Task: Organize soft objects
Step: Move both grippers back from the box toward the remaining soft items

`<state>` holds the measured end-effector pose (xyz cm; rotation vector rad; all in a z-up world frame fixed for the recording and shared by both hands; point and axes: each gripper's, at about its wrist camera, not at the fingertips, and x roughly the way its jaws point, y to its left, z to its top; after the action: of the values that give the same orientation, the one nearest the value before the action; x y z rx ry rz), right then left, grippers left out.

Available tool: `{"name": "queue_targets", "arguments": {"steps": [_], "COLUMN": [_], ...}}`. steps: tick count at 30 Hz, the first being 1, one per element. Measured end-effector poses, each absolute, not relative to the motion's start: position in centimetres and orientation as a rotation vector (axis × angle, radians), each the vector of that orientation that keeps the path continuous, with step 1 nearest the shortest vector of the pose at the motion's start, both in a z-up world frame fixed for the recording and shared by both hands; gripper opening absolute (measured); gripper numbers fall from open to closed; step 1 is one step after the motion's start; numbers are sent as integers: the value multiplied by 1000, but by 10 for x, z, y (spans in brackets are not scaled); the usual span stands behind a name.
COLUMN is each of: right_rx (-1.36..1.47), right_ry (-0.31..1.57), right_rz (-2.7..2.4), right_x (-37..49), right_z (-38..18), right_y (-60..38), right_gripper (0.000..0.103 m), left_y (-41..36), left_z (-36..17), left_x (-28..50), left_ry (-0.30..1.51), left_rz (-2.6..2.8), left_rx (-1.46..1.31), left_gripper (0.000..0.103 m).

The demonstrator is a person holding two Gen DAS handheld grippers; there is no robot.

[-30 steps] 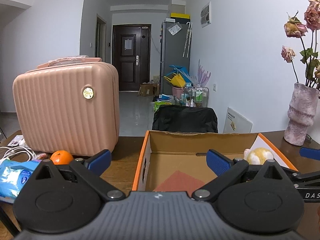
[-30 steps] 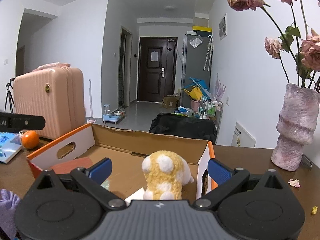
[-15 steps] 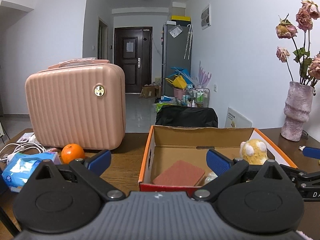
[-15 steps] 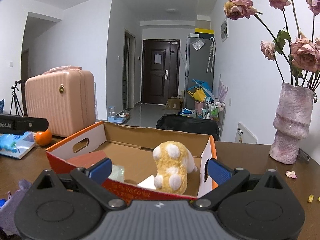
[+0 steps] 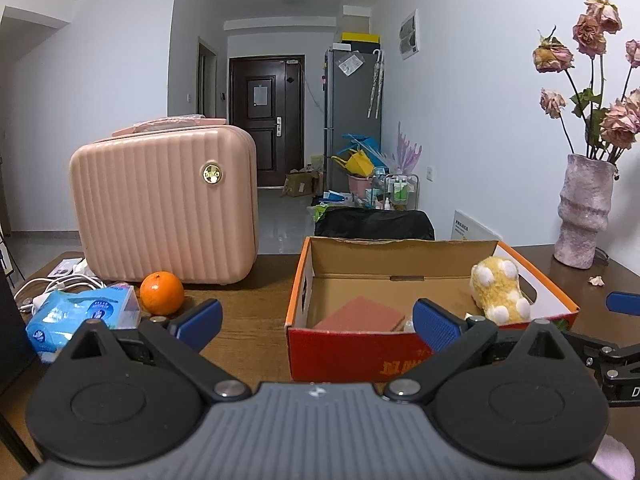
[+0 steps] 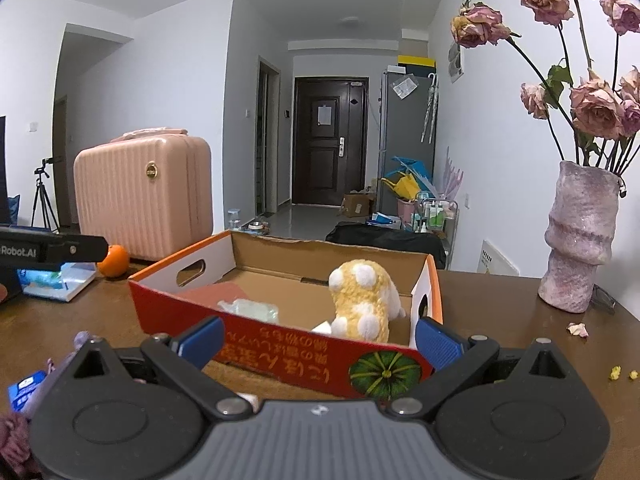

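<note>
On the dark wooden bench (image 6: 500, 304), a purple fuzzy object (image 6: 60, 364) at lower left is cut off. The orange cardboard box (image 6: 288, 336) holds the yellow plush toy (image 6: 362, 300) mid-frame. Left gripper (image 5: 316, 320) and right gripper (image 6: 318, 334) fingers spread wide, empty.

Box (image 5: 400, 350) centre frame on table (image 5: 248, 320), plush (image 5: 498, 288) in its right end. Suitcase (image 5: 164, 208) upper left; orange (image 5: 161, 293) before it; vase (image 5: 582, 212) far right.
</note>
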<state>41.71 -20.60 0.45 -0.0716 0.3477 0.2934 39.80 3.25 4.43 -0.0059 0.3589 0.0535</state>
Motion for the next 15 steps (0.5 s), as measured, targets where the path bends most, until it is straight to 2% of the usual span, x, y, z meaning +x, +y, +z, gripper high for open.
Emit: {"name": "queue_targets", "arguments": {"steps": [15], "right_rx": [-72], "right_ry": [338], "right_rz": [317], "right_x": [371], "right_z": [3], "right_y": [-206], "right_gripper": [102], "left_y": [21], "left_z": [37], "left_x": [349], "left_ry": [365], "left_rz": [28], "left_rx": [25], "left_gripper": [103]}}
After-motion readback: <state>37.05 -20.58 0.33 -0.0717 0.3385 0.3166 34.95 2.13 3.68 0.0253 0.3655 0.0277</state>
